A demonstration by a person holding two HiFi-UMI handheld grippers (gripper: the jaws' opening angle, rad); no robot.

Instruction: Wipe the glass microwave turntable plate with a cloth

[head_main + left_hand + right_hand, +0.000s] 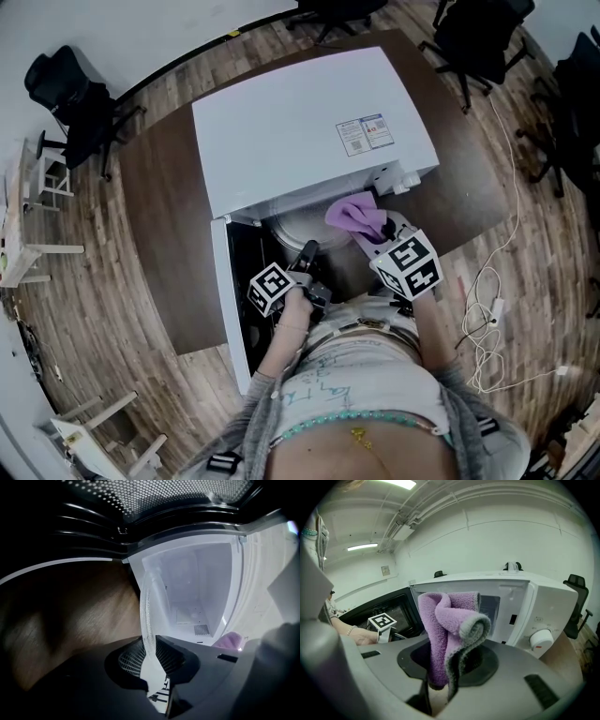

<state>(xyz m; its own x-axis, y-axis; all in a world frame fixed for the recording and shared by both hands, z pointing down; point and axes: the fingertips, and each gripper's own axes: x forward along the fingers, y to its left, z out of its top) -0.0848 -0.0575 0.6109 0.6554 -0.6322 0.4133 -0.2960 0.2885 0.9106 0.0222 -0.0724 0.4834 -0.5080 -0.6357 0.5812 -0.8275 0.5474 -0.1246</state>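
The clear glass turntable plate (148, 611) stands on edge in front of the open white microwave (309, 131), and my left gripper (149, 654) is shut on its rim. From the head view the plate (298, 225) shows as a pale disc at the microwave's mouth, with the left gripper (306, 255) just below it. My right gripper (439, 686) is shut on a folded purple cloth (449, 629) with a grey edge. That cloth (357, 216) hangs beside the plate's right side; whether it touches the glass I cannot tell.
The microwave door (230, 300) swings open to the left, its dark mesh window (187, 494) close above my left gripper. The white cavity (197, 592) lies behind the plate. A control knob (540, 640) sits at the right. Brown table (159, 244), a white cable (492, 309) and office chairs surround.
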